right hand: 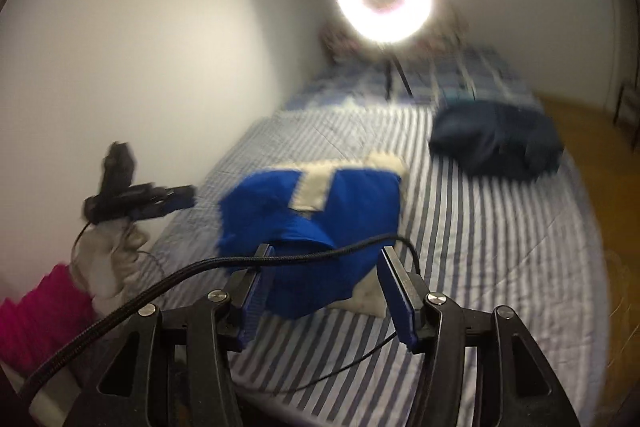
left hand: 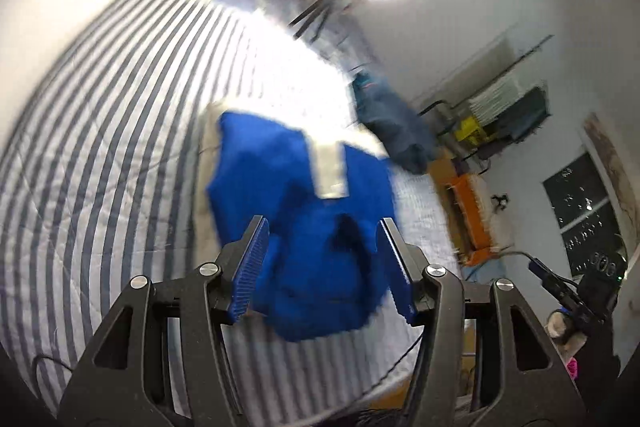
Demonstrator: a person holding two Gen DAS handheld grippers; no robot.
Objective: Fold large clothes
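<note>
Folded blue fabric garment with cream stripe [right hand: 308, 215] sits on striped quilted bed [right hand: 500, 247]. Soft, light, floppy imo: pinch folded edges, not middle. Left gripper [left hand: 322, 267], right gripper [right hand: 324, 291] both half open, holding nothing.

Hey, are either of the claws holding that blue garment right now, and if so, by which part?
Neither. The left claw and right claw both stand open above the bed. The folded blue garment lies on it beyond their pads, gripped nowhere.
</note>
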